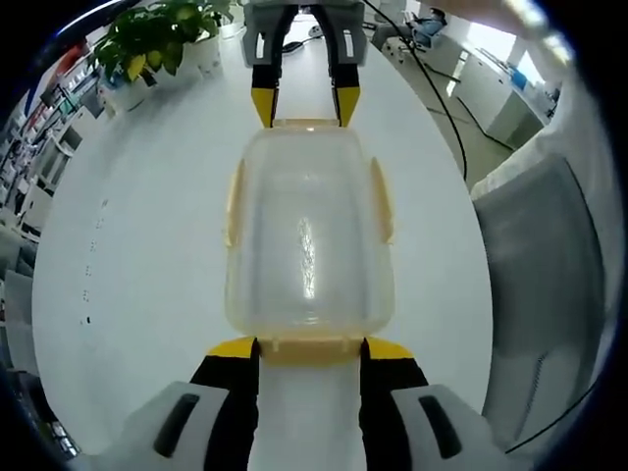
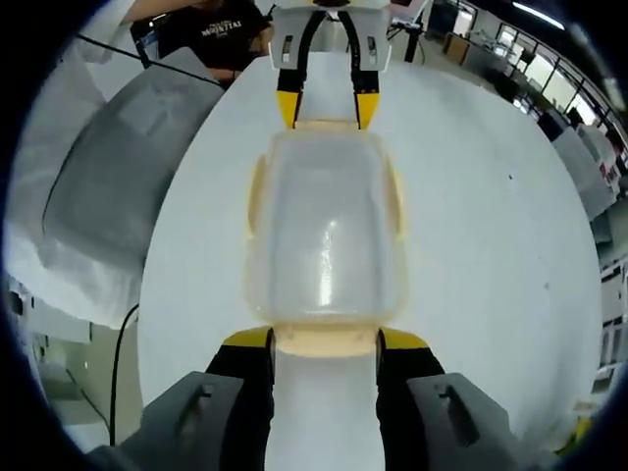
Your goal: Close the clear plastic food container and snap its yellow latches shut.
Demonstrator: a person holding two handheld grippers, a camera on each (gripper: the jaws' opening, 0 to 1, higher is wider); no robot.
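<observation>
A clear plastic food container with its lid on lies on the white table, seen lengthwise. Yellow latches show on its long sides and at both ends. My left gripper is open, its yellow-tipped jaws flanking the near end latch. Facing it, my right gripper flanks the far end latch. From the right gripper view the container runs away from my right gripper, which is open around its end latch. The left gripper stands at the far end.
A potted plant stands at the table's far left corner. A grey padded chair sits off the table's edge, with a black cable beside it. A person in a black shirt is behind the table. Office desks fill the background.
</observation>
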